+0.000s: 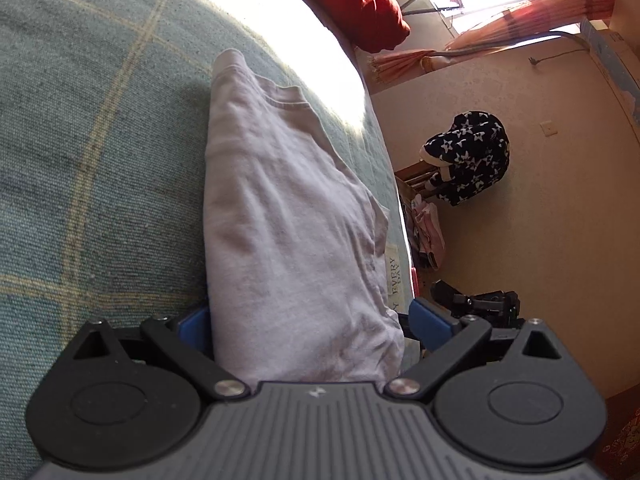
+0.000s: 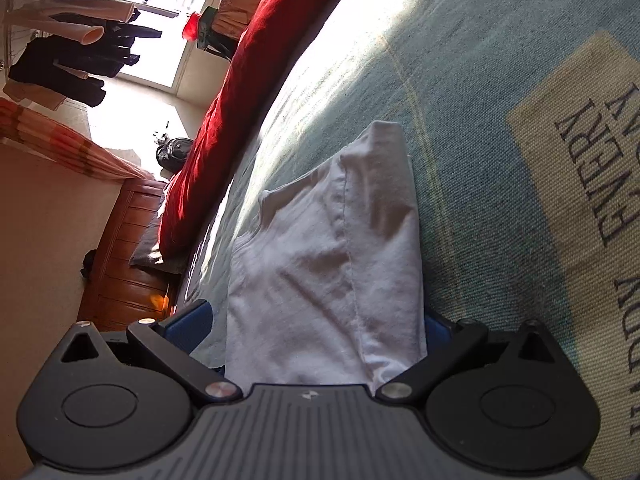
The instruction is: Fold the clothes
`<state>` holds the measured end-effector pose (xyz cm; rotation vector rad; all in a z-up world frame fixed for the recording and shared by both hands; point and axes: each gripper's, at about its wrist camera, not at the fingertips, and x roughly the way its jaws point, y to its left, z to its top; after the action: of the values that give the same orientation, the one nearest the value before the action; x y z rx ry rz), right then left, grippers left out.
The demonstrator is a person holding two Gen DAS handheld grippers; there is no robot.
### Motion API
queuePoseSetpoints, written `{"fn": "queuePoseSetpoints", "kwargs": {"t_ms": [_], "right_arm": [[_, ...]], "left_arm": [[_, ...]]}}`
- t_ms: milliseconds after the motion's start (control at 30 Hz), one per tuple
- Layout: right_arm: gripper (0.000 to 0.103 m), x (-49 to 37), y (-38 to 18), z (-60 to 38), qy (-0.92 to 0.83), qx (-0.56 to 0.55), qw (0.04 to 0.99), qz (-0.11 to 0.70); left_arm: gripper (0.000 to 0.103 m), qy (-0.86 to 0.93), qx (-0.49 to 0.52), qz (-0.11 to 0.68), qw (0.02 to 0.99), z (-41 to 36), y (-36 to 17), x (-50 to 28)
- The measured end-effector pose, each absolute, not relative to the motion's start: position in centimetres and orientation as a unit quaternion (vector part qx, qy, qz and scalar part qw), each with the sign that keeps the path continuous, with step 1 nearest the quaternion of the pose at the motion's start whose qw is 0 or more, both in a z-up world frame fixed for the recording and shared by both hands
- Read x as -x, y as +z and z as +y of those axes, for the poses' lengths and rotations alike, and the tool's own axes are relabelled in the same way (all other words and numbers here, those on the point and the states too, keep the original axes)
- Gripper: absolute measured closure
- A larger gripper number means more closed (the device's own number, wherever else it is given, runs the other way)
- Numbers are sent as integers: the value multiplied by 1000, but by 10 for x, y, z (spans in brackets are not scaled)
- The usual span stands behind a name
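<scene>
On the green plaid bedspread (image 1: 80, 152): one folded pale lilac garment (image 1: 288, 208), one red blanket (image 2: 248, 92) along the far edge. Two grippers, left gripper (image 1: 308, 320) and right gripper (image 2: 320, 316), each spread wide with the garment's bulk between its fingers.

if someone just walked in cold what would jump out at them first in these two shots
The pale lilac garment fills the middle of both views, bunched between the blue fingers of the left gripper and of the right gripper, over the green checked bedcover. Next comes the bright red quilt along the bed's sunlit far edge, then the cream patch printed EVERY on the cover, right of the cloth in the right wrist view.
</scene>
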<state>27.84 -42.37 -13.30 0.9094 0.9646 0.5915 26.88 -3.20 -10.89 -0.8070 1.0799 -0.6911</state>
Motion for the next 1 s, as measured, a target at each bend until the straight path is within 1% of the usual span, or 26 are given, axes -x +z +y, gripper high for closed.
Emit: {"fn": "queuePoseSetpoints", "kwargs": {"t_ms": [167,333,433,500,700,833,1000], "right_arm": [[0,-265,-132,-418,291,-398,739,458],[0,-297,-137,-414,306,-417,718,466],[0,-306,-139,-414,313,-426,711,464],[0,-298,-138,-414,320,-417,716,460],[0,-274,-130,-401,331,-354,739,469],[0,-279,-132,-401,323,-359,736,474],[0,-274,-135,-406,338,-365,737,459]], "left_arm": [[5,-317,387,487,716,-34,-117,-287],[2,-325,381,495,710,-54,-119,-318],[2,-332,370,499,710,-55,-117,-312],[2,-340,371,498,706,-50,-118,-305],[3,-345,375,503,698,-46,-122,-303],[3,-347,357,508,703,-53,-120,-308],[3,-359,366,496,701,-45,-122,-304]]}}
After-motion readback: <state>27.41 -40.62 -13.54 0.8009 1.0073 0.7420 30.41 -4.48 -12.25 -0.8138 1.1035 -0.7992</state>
